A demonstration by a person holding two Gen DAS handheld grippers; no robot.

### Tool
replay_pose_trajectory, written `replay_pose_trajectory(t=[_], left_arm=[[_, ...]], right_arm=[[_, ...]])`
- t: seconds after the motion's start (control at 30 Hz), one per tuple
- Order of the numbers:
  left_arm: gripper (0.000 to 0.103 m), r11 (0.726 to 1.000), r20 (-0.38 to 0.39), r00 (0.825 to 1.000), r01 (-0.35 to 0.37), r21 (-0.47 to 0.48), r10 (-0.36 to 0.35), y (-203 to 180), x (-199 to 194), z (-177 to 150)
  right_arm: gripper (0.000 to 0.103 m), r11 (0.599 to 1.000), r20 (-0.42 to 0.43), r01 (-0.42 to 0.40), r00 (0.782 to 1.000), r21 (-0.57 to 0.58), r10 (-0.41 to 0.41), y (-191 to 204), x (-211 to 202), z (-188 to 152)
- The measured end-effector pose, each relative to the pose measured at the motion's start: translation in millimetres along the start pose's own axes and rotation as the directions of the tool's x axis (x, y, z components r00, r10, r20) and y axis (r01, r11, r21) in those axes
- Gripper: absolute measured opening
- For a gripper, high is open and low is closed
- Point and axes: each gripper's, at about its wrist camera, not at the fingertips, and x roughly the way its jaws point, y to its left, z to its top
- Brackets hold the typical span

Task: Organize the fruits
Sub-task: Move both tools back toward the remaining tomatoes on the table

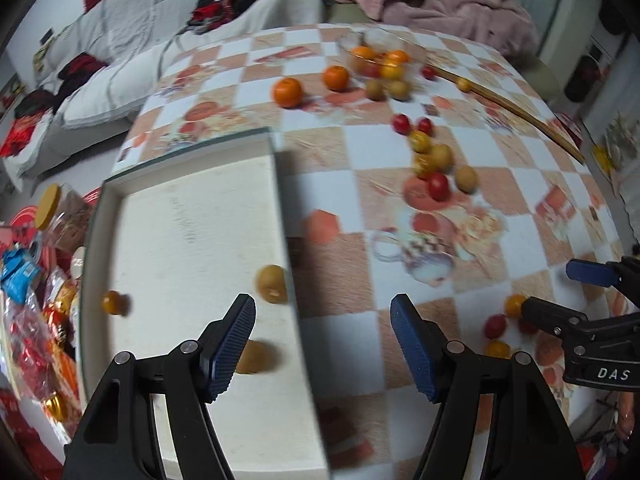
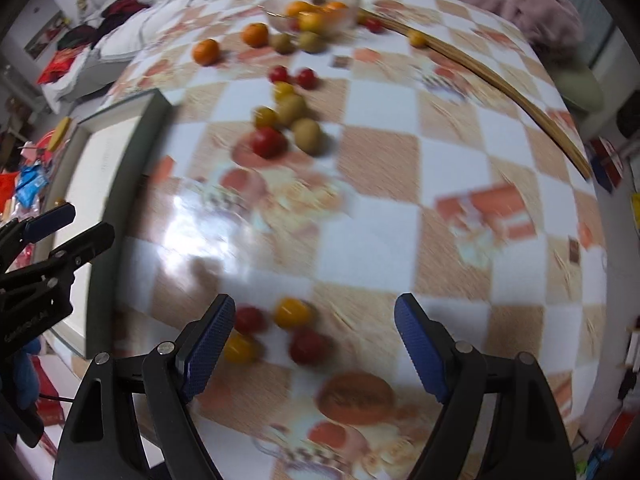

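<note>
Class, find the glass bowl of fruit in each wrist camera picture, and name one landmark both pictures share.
Left wrist view: glass bowl top centre, far across the table.
Right wrist view: glass bowl top centre, slightly left.
Shared landmark: the long wooden stick running from beside the bowl towards the right.

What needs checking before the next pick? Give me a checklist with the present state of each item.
1. Left gripper empty and open: ok, nothing between its pads.
2. Right gripper empty and open: ok, jaws apart above the tablecloth.
3. Fruit within easy reach of the right gripper: ok, a yellow tomato and a red tomato lie just ahead of it.
4. White tray has room: ok, only three small fruits show in it.
5. Grippers apart from each other: ok, a gap shows between them.
6. Picture sharp enough to aim: not ok, both views are blurred.
</note>
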Motion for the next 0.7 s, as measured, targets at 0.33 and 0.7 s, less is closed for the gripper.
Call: replay_pose_trajectory(t=[0.33,0.7], left_arm=[[0.071,0.996,-0.043,0.999,0.036,0.083,-0.032,-29,0,-23],[0.071,0.99,-0.058,0.996,0.078,0.117,-0.071,-48,-1,-42]], right_arm=[[0.085,1.0,-0.002,0.027,1.0,0.007,-0.027,-8,7,-30],[0.056,0.997,0.013,0.042,0.999,-0.06,-0.041,8,21,-36]])
